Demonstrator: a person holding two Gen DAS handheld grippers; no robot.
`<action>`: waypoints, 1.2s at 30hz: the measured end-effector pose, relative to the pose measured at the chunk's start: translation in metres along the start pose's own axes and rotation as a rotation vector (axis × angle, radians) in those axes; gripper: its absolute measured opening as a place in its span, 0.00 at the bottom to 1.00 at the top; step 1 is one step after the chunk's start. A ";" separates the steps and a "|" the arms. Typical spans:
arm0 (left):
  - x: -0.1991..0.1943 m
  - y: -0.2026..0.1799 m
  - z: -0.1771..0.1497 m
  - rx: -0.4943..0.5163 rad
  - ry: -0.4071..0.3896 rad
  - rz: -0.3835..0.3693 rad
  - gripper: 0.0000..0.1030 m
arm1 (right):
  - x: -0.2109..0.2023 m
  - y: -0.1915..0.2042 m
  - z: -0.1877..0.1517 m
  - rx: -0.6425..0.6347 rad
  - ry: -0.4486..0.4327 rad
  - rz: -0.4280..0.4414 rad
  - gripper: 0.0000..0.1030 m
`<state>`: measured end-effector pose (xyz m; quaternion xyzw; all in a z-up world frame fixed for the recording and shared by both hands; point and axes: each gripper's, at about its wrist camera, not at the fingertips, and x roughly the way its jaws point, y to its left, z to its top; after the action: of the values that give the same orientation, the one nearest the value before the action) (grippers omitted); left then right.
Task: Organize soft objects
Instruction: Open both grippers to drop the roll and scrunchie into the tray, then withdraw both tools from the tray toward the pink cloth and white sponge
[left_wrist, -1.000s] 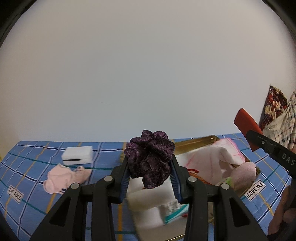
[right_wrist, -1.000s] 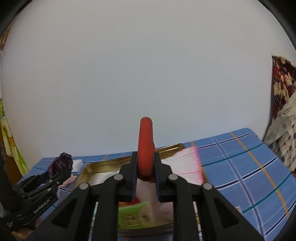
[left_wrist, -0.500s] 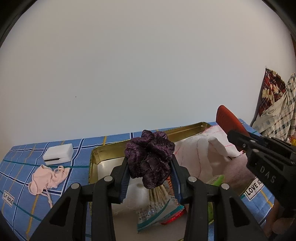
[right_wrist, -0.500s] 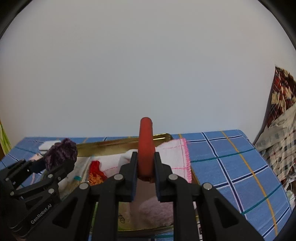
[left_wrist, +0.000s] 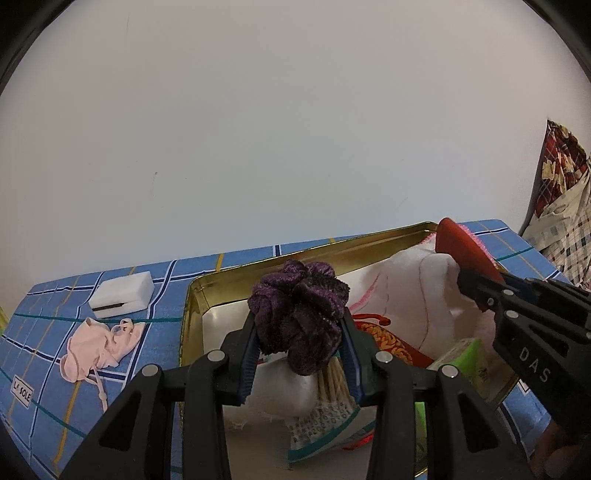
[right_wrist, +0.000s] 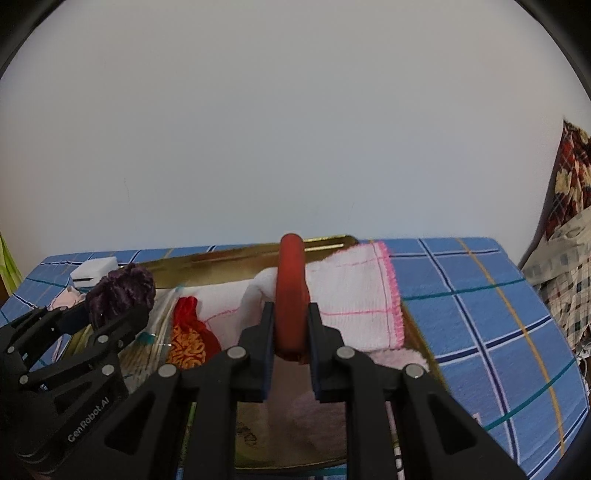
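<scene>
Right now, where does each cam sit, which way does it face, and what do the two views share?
Left wrist: sits behind the left tongs, faces forward and down into the gold tin; own fingers clamp a purple scrunchie; right tongs enter from the right.
Right wrist: sits behind the right tongs, faces the tin's far end; own fingers clamp a red pad; left tongs at lower left.
Shared: tin, scrunchie, red pad, white cloth, white block, blue checked tablecloth.
</scene>
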<state>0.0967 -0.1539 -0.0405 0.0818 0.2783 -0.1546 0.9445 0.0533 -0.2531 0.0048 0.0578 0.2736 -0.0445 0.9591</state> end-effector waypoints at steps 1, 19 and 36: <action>0.000 -0.001 0.000 0.001 0.002 0.002 0.41 | 0.004 -0.001 -0.001 0.000 0.006 0.003 0.15; 0.000 0.002 -0.003 -0.015 -0.010 0.026 0.62 | -0.011 -0.010 0.000 0.077 -0.066 0.064 0.74; -0.033 0.032 -0.009 -0.080 -0.138 0.155 0.85 | -0.056 -0.032 -0.005 0.192 -0.368 -0.088 1.00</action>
<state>0.0767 -0.1141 -0.0281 0.0543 0.2112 -0.0752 0.9730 -0.0002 -0.2811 0.0273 0.1277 0.0908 -0.1221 0.9801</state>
